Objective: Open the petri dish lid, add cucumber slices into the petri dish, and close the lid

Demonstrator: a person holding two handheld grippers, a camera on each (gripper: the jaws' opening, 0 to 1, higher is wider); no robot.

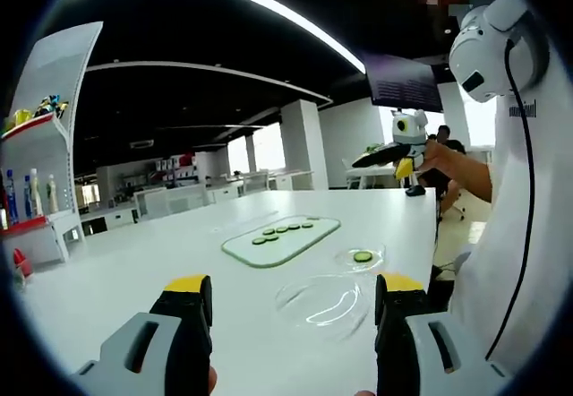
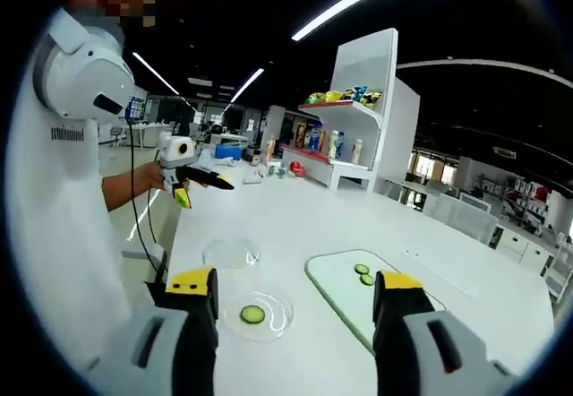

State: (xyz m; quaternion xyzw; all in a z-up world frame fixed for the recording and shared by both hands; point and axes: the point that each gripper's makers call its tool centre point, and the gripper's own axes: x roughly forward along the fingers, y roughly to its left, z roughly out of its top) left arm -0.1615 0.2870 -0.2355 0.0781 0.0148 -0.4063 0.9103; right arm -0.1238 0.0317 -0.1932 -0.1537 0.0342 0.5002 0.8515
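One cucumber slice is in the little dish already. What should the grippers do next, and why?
Probably bring the open right gripper down to a cucumber slice on the glass board, since the petri dish holds just one slice and its lid lies off beside it.

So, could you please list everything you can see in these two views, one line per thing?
Petri dish base: one, clear, on the table, with one slice in it.
Petri dish lid: one, clear, lying on the table apart from the base.
Cucumber slices: several, green, in a row on the glass board; one more in the dish.
Glass board: one, greenish clear, on the table beyond the dish.
Table: one, white.
Shelf unit: one, white with red edges, holding bottles and packets.
Left gripper: jaws apart, yellow-tipped, above the table.
Right gripper: jaws apart, yellow-tipped, near the dish base.
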